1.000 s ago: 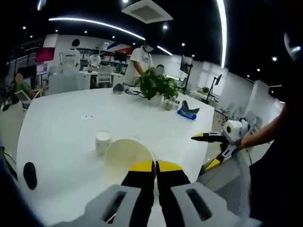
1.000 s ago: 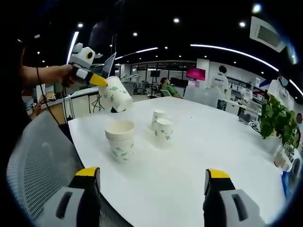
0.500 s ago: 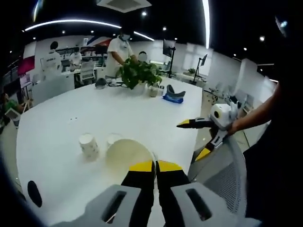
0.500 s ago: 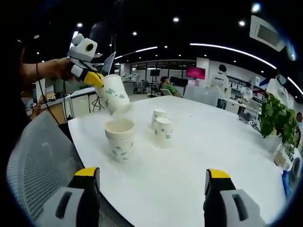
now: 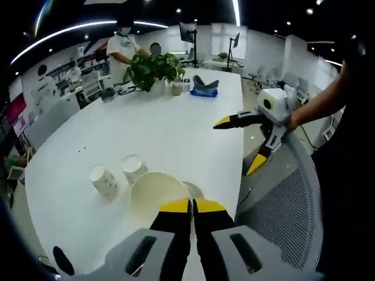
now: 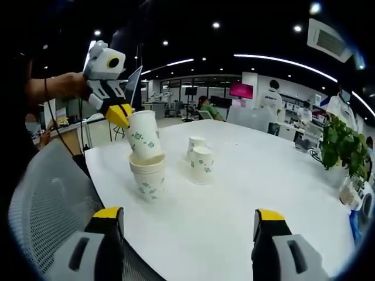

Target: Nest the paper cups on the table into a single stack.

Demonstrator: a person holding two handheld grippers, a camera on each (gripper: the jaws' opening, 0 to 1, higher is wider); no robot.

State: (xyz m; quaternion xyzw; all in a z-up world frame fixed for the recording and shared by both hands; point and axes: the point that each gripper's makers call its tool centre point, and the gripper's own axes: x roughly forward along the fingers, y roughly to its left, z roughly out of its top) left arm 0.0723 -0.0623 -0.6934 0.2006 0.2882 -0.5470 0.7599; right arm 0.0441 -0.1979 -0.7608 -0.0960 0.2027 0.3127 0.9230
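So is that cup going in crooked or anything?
A bit. The held cup, pinched at its rim by the left gripper, leans slightly as its base enters the stack. Nothing is spilled or crushed, and the two other cups stand upright.

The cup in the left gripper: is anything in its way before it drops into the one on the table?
Nothing visible. The held cup is shut in the left gripper, its bottom already inside the open mouth of the cup on the table. The two other cups stand apart, farther back.
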